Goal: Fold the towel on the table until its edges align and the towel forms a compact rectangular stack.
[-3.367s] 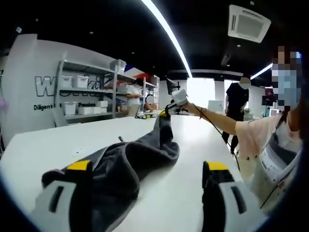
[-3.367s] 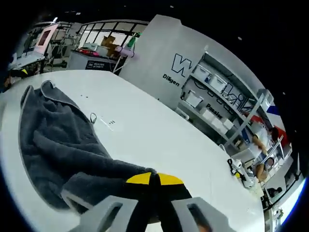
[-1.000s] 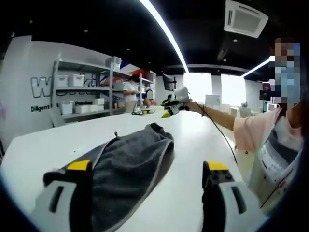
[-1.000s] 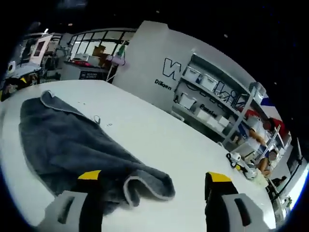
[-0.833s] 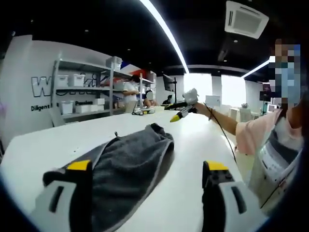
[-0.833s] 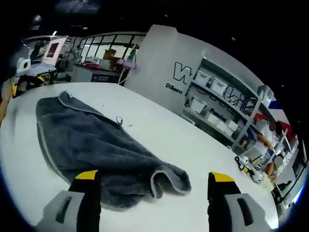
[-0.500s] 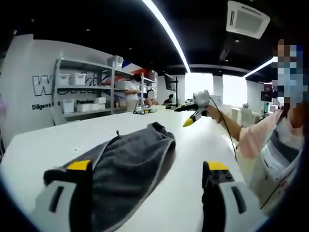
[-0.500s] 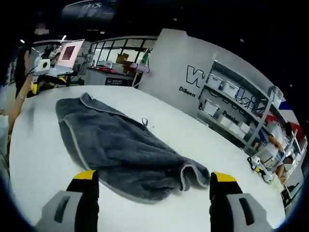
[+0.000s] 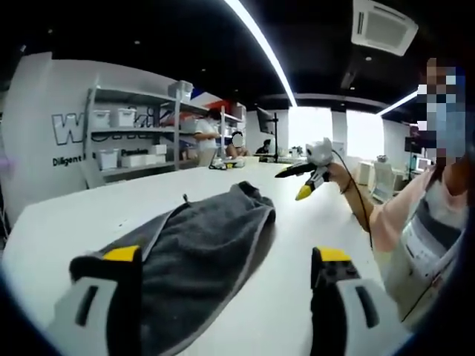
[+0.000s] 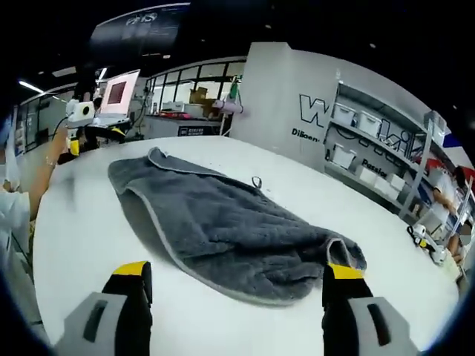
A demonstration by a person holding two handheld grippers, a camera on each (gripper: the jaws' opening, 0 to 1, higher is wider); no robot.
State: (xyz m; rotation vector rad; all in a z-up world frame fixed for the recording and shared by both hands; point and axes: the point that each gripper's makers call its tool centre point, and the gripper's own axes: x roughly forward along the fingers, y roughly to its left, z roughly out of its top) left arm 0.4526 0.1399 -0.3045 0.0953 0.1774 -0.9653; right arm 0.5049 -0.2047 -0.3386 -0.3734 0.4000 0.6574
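The wall behind the shelves [image 9: 141,141] carries large lettering that begins with a "W" and a smaller line beneath starting "Diligent"; the rest is cut off by the shelving. The grey towel [image 10: 223,230] lies folded over lengthwise on the white desk [image 10: 89,252], with a pale trimmed edge running along one long side and a small hanging loop at the other. One end is rumpled into a raised fold. Bare desk surrounds the towel on every side, widest between its trimmed edge and the near desk edge. The left gripper [image 9: 223,297] has its fingers spread apart, holding nothing, with the towel's end just past them. The right gripper [image 10: 236,300] is likewise parted and holds nothing, raised above the desk.
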